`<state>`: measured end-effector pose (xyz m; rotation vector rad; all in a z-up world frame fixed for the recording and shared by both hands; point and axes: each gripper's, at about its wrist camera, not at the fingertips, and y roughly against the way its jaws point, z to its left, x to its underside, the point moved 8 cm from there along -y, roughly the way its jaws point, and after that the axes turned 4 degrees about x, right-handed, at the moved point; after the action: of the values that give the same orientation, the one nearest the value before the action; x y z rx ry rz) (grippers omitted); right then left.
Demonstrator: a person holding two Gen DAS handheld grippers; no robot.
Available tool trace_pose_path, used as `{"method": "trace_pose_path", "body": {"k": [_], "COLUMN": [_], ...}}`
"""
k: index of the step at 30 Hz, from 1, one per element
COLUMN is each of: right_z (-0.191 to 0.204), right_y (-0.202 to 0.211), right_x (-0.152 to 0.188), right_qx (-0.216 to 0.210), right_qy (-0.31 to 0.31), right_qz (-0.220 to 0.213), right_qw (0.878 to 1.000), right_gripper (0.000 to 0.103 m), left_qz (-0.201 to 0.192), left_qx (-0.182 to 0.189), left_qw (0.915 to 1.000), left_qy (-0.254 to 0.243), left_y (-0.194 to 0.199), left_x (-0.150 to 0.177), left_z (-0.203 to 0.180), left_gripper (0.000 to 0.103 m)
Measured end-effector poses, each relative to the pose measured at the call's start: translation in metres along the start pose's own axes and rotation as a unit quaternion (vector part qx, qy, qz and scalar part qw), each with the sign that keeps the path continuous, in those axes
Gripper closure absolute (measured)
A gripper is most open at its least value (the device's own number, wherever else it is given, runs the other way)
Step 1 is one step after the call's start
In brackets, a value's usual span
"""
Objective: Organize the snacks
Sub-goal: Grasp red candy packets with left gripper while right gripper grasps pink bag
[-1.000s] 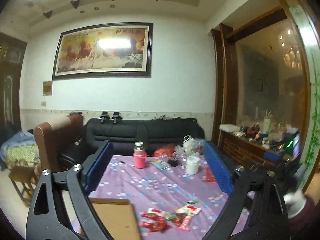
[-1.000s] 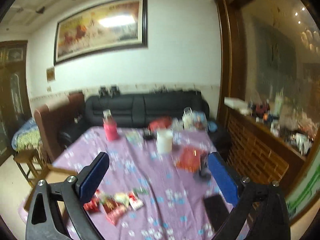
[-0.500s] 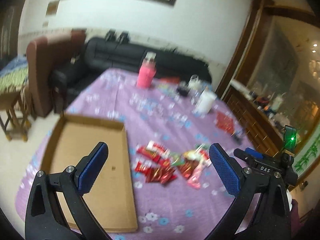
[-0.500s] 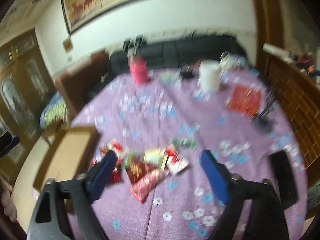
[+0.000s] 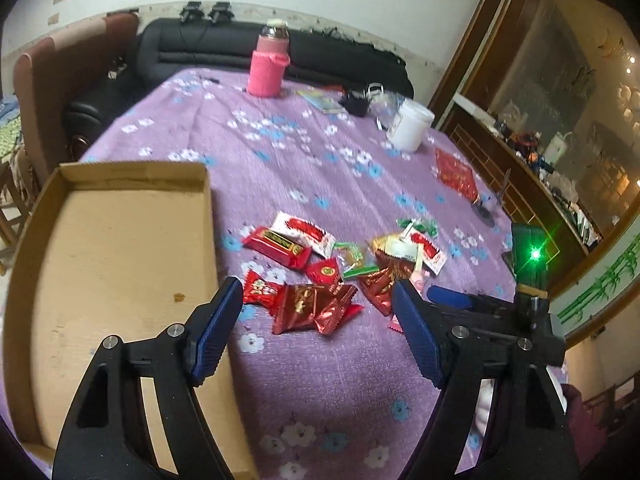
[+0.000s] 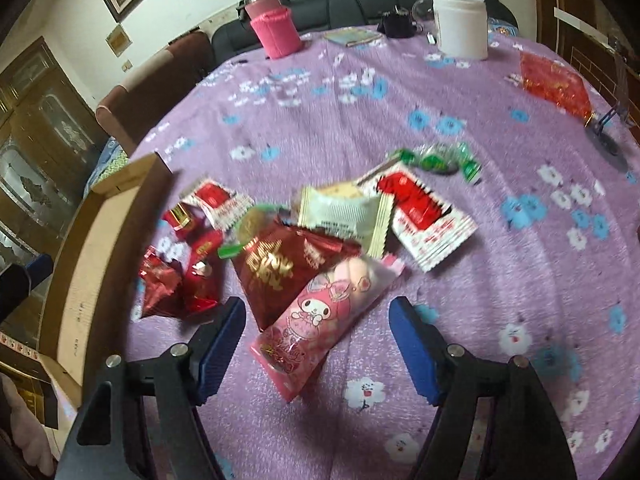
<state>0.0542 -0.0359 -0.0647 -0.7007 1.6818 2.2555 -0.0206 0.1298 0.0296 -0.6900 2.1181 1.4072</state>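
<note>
Cardboard tray (image 5: 120,248): matt brown, lightly stained. Snack wrappers (image 5: 316,304): glossy foil, crinkled, catching light; pink packet (image 6: 320,316) is showing smooth printed plastic. Tablecloth (image 5: 304,160): soft matt woven cloth, flower-printed. Flask (image 5: 267,68) is wearing a knitted pink sleeve under a shiny metal cap. White tub (image 6: 460,24): smooth plastic.

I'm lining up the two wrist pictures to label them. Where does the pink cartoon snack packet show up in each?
Left wrist: pink cartoon snack packet mostly hidden, only a sliver right of centre, beside the right fingertip.
Right wrist: lower centre, lying diagonally, its near end between the open fingers.
Shared landmark: pink bottle at the table's far edge.
</note>
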Motion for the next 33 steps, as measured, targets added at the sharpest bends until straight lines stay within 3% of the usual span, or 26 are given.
{"method": "trace_pose_path", "body": {"k": [1,2,4,5,13,14,15,16,22,33], "right_z": [0.0,0.001,-0.002,-0.005,-0.037,-0.039,-0.043,-0.045,-0.045,-0.013], "right_y": [0.001,0.003,0.004,0.005,0.02,0.021,0.022,0.023,0.028,0.059], "right_x": [0.0,-0.001,0.001,0.002,0.013,0.013,0.013,0.014,0.016,0.026], "right_qx": [0.005,0.003,-0.012,-0.016,-0.008,-0.01,-0.01,-0.012,-0.028,-0.074], "right_qy": [0.006,0.011,0.004,0.001,-0.017,-0.02,-0.023,-0.025,-0.029,-0.003], "right_qz": [-0.011,-0.011,-0.005,-0.005,-0.017,-0.017,-0.018,-0.019,-0.028,-0.05], "right_qw": [1.0,1.0,1.0,1.0,1.0,1.0,1.0,0.999,0.999,0.996], "right_gripper": [0.034,0.056,0.069,0.07,0.071,0.071,0.071,0.071,0.075,0.078], "left_qz": [0.007,0.015,0.027,0.035,0.095,0.098,0.102,0.1,0.081,0.023], "left_qx": [0.0,0.0,-0.005,-0.009,-0.063,-0.065,-0.067,-0.067,-0.038,0.032], "left_qw": [1.0,0.9999,0.9995,0.9991,0.9912,0.9905,0.9897,0.9896,0.9945,0.9989], "left_qy": [-0.002,-0.007,-0.015,-0.022,-0.068,-0.071,-0.076,-0.079,-0.054,0.026], "left_y": [-0.006,-0.014,-0.026,-0.034,-0.092,-0.094,-0.095,-0.094,-0.075,-0.012], "left_x": [0.001,0.002,0.004,0.004,0.025,0.028,0.031,0.033,0.033,0.033], "left_z": [-0.002,-0.007,-0.011,-0.014,-0.018,-0.019,-0.019,-0.021,-0.023,-0.012], "left_gripper": [0.025,0.025,0.025,0.025,0.027,0.048,0.06,0.06,0.069,0.069]}}
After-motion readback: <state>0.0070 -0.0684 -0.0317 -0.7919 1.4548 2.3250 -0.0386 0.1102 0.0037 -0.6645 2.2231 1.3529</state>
